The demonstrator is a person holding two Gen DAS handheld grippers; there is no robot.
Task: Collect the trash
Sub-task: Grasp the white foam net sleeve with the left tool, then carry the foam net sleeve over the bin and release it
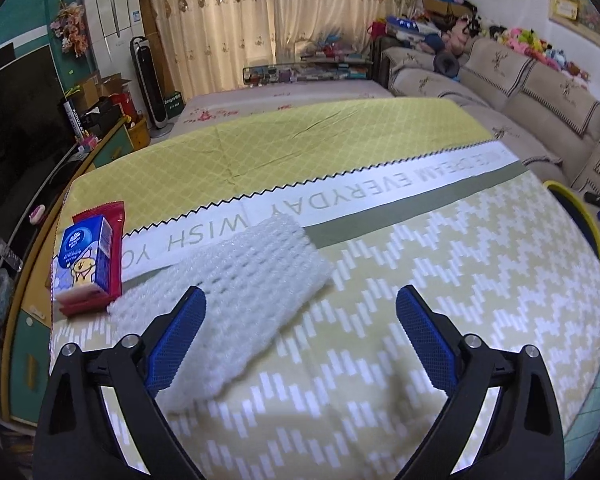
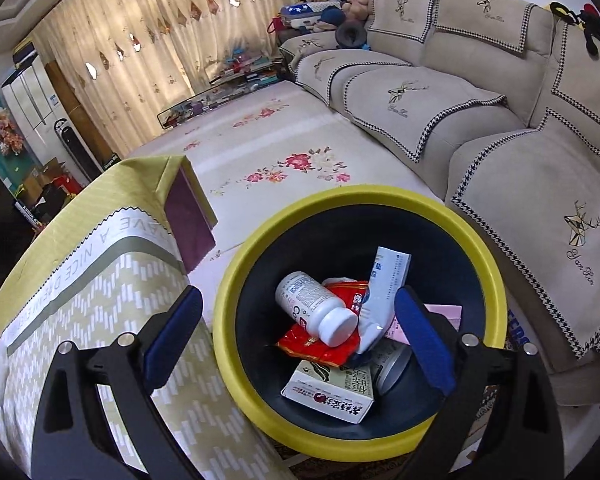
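Trash run: desk w/ leftovers, bin already part full.

Desk (image 1: 420, 264) in a yellow-green patterned cloth carries a white foam net sheet (image 1: 236, 288), w/ a blue tissue pack (image 1: 85, 254) lying on a red wrapper (image 1: 114, 236) just beside it at the desk's left edge. Yellow-rimmed bin (image 2: 236, 300) stands on the floor by the desk corner; inside: white bottle (image 2: 312, 308), white-blue tube (image 2: 382, 292), red packet (image 2: 320, 344), carton (image 2: 332, 392). Left gripper (image 1: 300, 304) hangs over the foam, jaws spread, empty. Right gripper (image 2: 296, 308) above the bin, jaws spread, nothing pinched.
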